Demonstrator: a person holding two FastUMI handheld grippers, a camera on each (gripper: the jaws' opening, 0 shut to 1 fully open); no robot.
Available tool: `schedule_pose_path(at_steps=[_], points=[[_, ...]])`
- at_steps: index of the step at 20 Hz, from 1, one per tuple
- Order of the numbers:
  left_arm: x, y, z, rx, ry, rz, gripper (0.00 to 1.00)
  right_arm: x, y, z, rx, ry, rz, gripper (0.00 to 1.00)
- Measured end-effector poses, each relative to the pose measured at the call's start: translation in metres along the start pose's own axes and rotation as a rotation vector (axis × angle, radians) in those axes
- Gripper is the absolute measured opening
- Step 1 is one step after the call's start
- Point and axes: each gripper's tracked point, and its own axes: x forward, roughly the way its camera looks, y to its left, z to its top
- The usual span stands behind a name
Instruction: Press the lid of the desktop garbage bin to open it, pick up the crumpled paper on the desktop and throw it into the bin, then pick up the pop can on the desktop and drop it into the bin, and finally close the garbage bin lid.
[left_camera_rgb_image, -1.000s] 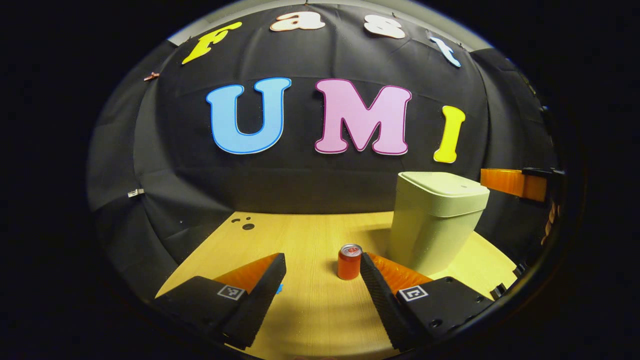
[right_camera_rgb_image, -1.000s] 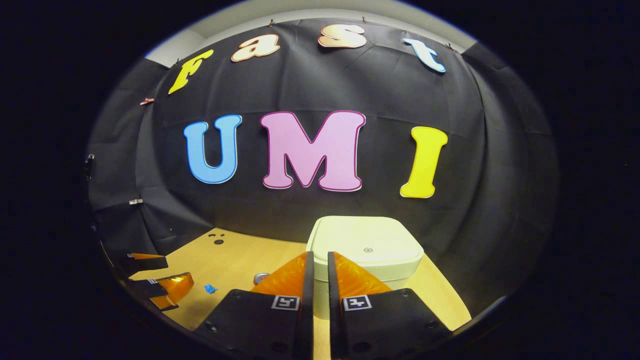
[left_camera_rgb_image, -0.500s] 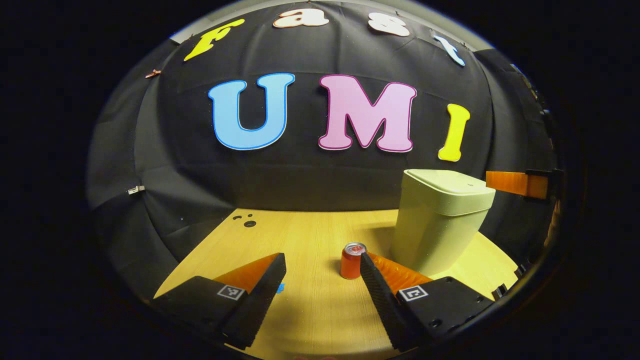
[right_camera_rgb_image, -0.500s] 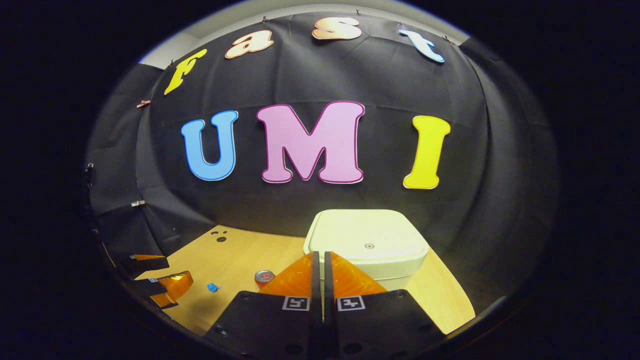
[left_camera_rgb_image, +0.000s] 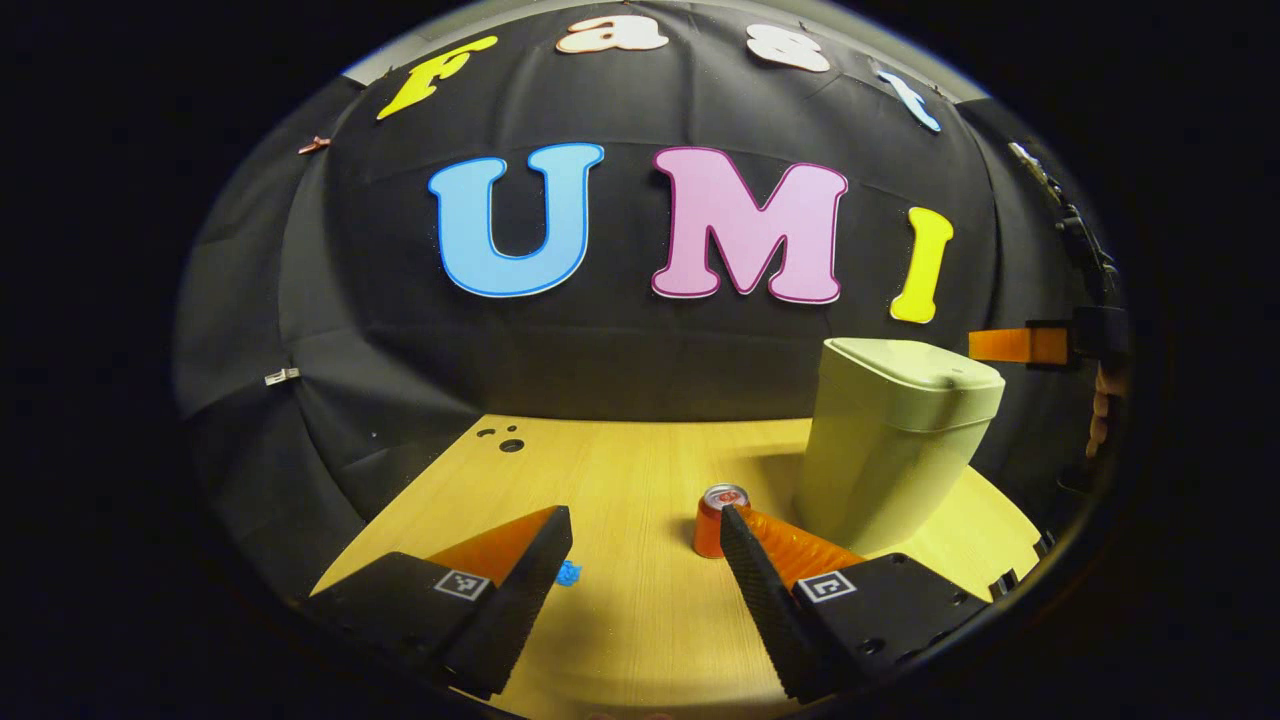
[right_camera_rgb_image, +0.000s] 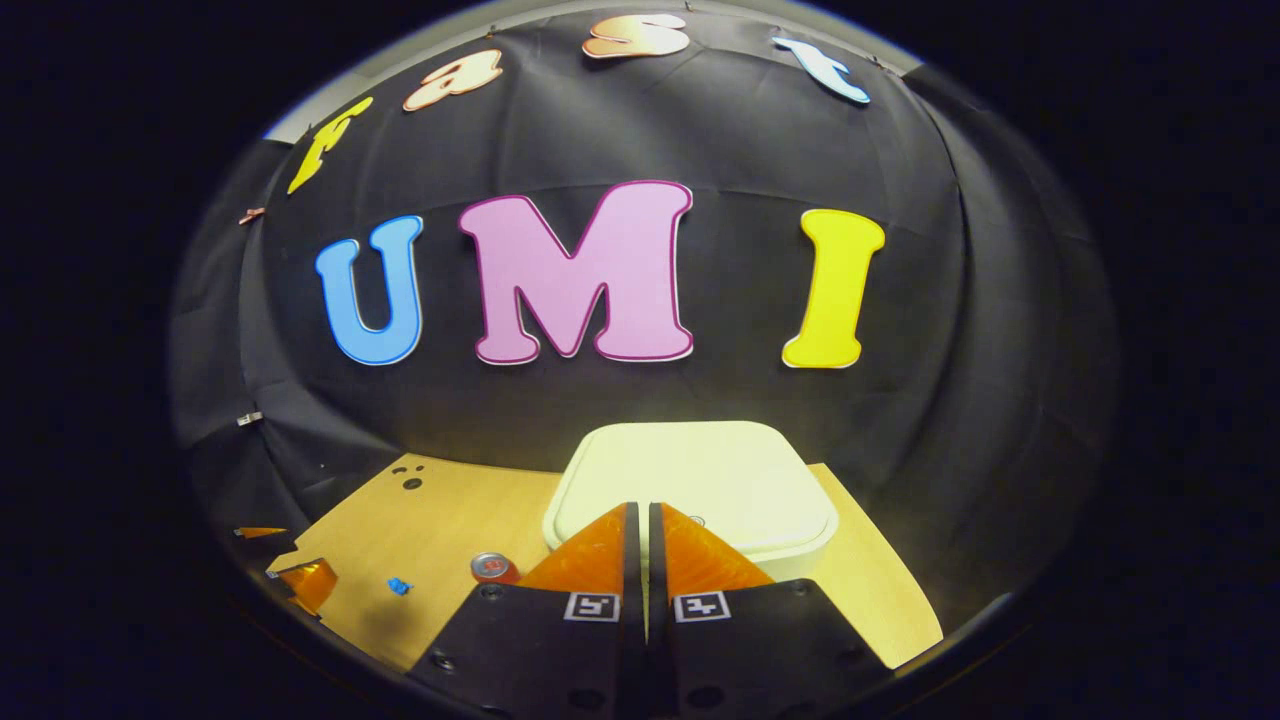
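The pale green bin (left_camera_rgb_image: 890, 450) stands on the right of the desktop with its lid (right_camera_rgb_image: 700, 465) down. My right gripper (right_camera_rgb_image: 640, 510) is shut with nothing in it, tips over the front part of the lid; whether they touch it I cannot tell. It also shows in the left gripper view as the right gripper (left_camera_rgb_image: 1020, 345), level with the bin's top. An orange pop can (left_camera_rgb_image: 712, 522) stands upright left of the bin, just beyond my open left gripper (left_camera_rgb_image: 645, 535). The small blue crumpled paper (left_camera_rgb_image: 568, 573) lies by its left finger.
The light wooden desktop (left_camera_rgb_image: 620, 470) has several small dark holes (left_camera_rgb_image: 505, 440) at its far left corner. In the right gripper view the can (right_camera_rgb_image: 493, 567), the paper (right_camera_rgb_image: 400, 585) and the left gripper (right_camera_rgb_image: 300, 578) sit at lower left. Black cloth walls the back.
My right gripper's narrow gap has shut and it has moved forward over the bin lid. The left gripper has drifted a little, so the can and bin sit farther right in its view.
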Motion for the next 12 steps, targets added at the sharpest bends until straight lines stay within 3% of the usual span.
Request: schedule_pose_path(at_steps=[12], points=[[-0.005, 0.021, -0.022, -0.027, 0.056, 0.074, 0.95, 0.032, -0.020, -0.015, -0.015, 0.036, -0.052, 0.05]])
